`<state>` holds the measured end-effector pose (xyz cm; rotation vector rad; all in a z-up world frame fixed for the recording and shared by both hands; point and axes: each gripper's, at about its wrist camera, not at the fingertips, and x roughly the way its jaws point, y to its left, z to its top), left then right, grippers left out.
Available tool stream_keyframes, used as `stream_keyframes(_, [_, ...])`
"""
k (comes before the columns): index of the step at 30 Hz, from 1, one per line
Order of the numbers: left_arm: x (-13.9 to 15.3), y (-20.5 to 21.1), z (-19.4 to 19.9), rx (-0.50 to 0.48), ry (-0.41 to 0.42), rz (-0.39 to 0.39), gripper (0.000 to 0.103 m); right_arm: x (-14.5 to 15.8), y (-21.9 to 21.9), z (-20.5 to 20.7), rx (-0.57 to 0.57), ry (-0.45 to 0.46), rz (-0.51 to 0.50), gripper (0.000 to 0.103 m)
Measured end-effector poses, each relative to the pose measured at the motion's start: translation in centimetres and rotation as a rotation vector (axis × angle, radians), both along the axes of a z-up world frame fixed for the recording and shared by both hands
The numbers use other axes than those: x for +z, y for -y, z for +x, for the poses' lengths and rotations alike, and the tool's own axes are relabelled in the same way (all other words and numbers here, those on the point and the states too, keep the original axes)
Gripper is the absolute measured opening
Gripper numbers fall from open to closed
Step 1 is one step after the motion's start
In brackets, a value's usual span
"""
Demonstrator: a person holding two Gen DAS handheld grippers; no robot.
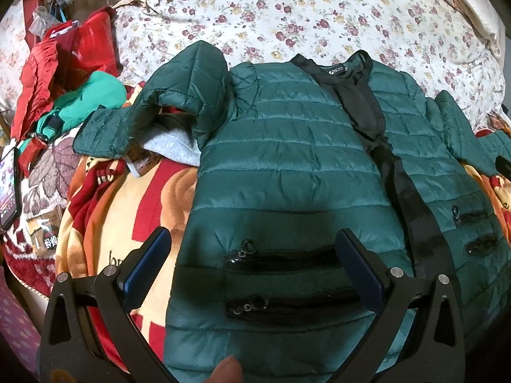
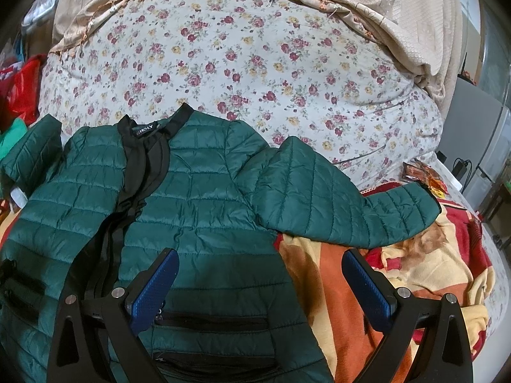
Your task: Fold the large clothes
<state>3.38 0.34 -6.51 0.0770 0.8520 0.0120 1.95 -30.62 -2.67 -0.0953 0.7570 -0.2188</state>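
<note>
A dark green quilted jacket [image 1: 287, 159] with black trim lies front up on a patterned blanket [image 1: 127, 198], collar toward the far side. Its left sleeve [image 1: 179, 95] is bunched up over a grey cloth. In the right wrist view the jacket [image 2: 204, 185] shows its right sleeve [image 2: 335, 198] stretched out to the right. My left gripper [image 1: 252, 239] hovers open over the lower left front panel, above the zip pockets. My right gripper [image 2: 260, 263] hangs open over the jacket's right side edge, one finger above the fabric and one above the blanket.
A floral quilt [image 1: 287, 16] covers the bed behind the jacket. Red and bright green clothes [image 1: 70, 79] are piled at the left, with a phone [image 1: 8, 188] near the left edge. A beige cloth [image 2: 399, 16] drapes the far right. A fingertip [image 1: 223, 370] shows at the bottom.
</note>
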Motion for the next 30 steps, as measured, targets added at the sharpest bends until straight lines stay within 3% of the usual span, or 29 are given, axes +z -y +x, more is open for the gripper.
stream_keyframes(5, [0.0,-2.6,1.3,0.030,0.029,-0.011,0.103,-0.5,-0.1,0.1,0.019,-0.014,0.035,0.101])
stream_keyframes(11, [1.3,-10.8,4.8,0.190,0.054,-0.108,0.103,-0.8,-0.5,0.3,0.037,-0.039,0.045,0.101])
stream_keyframes(14, [2.3,-15.1,6.8,0.248,0.091,-0.176,0.103,-1.0,-0.6,0.6,0.044,-0.057,0.049,0.101])
stream_keyframes(17, [2.7,-19.5,9.1,0.288,0.127,-0.322,0.103,-1.3,-1.0,0.8,0.050,-0.066,0.038,0.101])
stream_keyframes(19, [2.1,-22.6,11.2,0.343,0.132,-0.407,0.103,-1.5,-1.2,1.0,0.054,-0.074,0.033,0.101])
stream_keyframes(24, [-1.0,-28.0,15.6,0.503,0.090,-0.448,0.103,-1.8,-1.4,1.5,0.060,-0.087,0.027,0.101])
stream_keyframes(27, [-3.6,-29.7,17.2,0.564,0.031,-0.529,0.102,-2.1,-1.4,1.9,0.062,-0.096,0.027,0.101])
stream_keyframes(30, [-3.2,-28.8,18.8,0.564,0.052,-0.441,0.103,-2.4,-1.5,2.4,0.067,-0.105,0.030,0.101])
